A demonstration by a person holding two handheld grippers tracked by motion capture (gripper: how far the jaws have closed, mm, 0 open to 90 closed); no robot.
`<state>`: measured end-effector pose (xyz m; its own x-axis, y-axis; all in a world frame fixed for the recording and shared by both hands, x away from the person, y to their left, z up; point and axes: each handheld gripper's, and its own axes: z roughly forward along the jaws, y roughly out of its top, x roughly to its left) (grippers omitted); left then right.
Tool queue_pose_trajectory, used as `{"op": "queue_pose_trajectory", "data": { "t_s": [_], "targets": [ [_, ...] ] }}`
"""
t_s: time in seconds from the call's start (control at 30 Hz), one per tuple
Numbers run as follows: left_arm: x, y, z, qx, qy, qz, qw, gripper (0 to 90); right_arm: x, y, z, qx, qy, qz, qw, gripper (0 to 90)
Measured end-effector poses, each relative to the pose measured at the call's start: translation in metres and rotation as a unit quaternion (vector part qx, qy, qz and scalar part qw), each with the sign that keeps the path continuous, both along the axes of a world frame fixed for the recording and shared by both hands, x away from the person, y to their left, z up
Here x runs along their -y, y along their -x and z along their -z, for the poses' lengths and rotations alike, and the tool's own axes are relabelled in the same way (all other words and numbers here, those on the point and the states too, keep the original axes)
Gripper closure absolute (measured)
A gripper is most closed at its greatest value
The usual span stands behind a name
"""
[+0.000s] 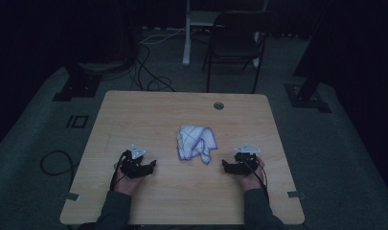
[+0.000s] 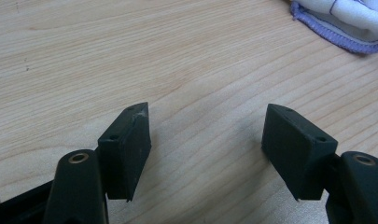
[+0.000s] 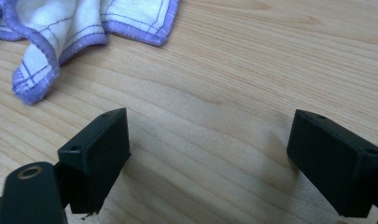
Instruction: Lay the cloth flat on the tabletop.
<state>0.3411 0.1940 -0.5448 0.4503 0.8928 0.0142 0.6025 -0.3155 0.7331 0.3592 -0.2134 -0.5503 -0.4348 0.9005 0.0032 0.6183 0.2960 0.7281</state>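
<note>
Left gripper: the black two-jaw left gripper rests low over the wood near the table's front-left, jaws spread wide, nothing between them; its blocky matte pads look rubbery, with small screw holes.
Right gripper: the black two-jaw right gripper sits near the front-right, jaws likewise wide apart and empty, square-edged pads just above the surface.
Progress: judged from this, work on the cloth has not begun; neither gripper touches it, so approach, grasp and any spreading or folding all remain.
Cloth: the crumpled white cloth with purple stitched edging and thin grid lines lies mid-table, between and beyond the two grippers, bunched in soft folds; its weave looks like napped towelling.
Table: the light wood-grain rectangular table with rounded corners is smooth, with a round grommet hole near the far edge.
Beyond: a dark folding chair stands on grey carpet.
</note>
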Motion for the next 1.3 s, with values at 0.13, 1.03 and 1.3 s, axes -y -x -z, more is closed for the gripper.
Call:
{"op": "queue_pose_trajectory", "data": {
  "t_s": [0.13, 1.03, 1.3],
  "targets": [
    [0.001, 0.001, 0.0, 0.0, -0.001, -0.003, 1.0, 33.6, -0.002, 0.001, 0.0, 0.0, -0.001, 0.002, 1.0, 14.1],
    [0.001, 0.001, 0.0, 0.0, -0.001, -0.006, 1.0, 33.4, -0.022, 0.02, -0.021, 0.031, -0.026, -0.056, 0.9976, 55.4],
    [0.001, 0.001, 0.0, 0.0, 0.0, -0.006, 1.0, 33.4, -0.034, 0.024, -0.025, 0.037, -0.023, -0.076, 0.9961, 61.8]
  ]
}}
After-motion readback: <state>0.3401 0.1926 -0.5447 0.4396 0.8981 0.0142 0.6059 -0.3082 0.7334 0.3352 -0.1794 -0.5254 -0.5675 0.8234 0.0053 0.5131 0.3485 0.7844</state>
